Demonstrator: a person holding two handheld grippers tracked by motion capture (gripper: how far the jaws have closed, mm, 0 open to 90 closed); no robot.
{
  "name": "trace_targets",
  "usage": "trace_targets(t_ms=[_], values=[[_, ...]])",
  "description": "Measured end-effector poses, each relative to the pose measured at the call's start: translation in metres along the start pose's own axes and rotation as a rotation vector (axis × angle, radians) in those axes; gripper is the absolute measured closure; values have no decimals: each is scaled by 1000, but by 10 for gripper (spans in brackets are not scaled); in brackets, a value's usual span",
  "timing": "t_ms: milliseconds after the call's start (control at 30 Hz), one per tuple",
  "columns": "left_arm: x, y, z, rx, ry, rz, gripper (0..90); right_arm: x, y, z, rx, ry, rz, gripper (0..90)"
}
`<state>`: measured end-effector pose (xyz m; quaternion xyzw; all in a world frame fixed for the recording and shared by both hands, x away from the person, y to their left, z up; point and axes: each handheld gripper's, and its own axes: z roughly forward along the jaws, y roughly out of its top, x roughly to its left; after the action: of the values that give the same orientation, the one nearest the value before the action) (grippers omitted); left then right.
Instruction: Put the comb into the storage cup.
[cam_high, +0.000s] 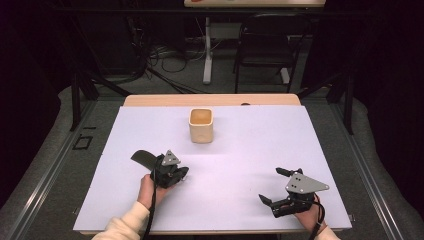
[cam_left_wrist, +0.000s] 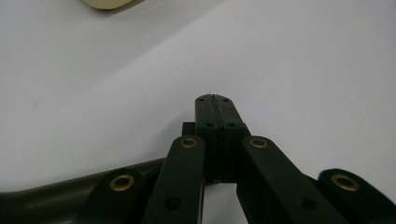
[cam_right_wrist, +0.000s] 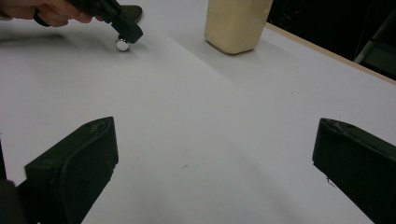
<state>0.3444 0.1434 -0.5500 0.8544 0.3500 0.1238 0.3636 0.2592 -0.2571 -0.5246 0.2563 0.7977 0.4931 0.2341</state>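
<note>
Left tool (cam_high: 181, 175) pressed together, tips down on white surface (cam_high: 240, 150) at small shiny metal ball (cam_right_wrist: 122, 45); whether ball pinched, cannot tell. Right tool (cam_high: 276, 186) spread, idle at 5 o'clock. Cream square cup (cam_high: 201, 125) at 12 o'clock. Judged step: picking ball. Next: lift, carry toward cup.

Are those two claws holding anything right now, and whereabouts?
Right gripper: nothing, jaws open. Left gripper: shut; a small silvery piece sits at its tip, but whether it is pinched cannot be told.
</note>
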Motion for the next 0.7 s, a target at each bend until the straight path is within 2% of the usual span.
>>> trace_targets(t_ms=[300, 700], values=[[-1, -5, -5, 20, -22, -5, 900, 0, 0, -1, 3, -3, 3, 0], [0, -10, -10, 58, -26, -9, 890, 0, 0, -1, 4, -8, 2, 0]])
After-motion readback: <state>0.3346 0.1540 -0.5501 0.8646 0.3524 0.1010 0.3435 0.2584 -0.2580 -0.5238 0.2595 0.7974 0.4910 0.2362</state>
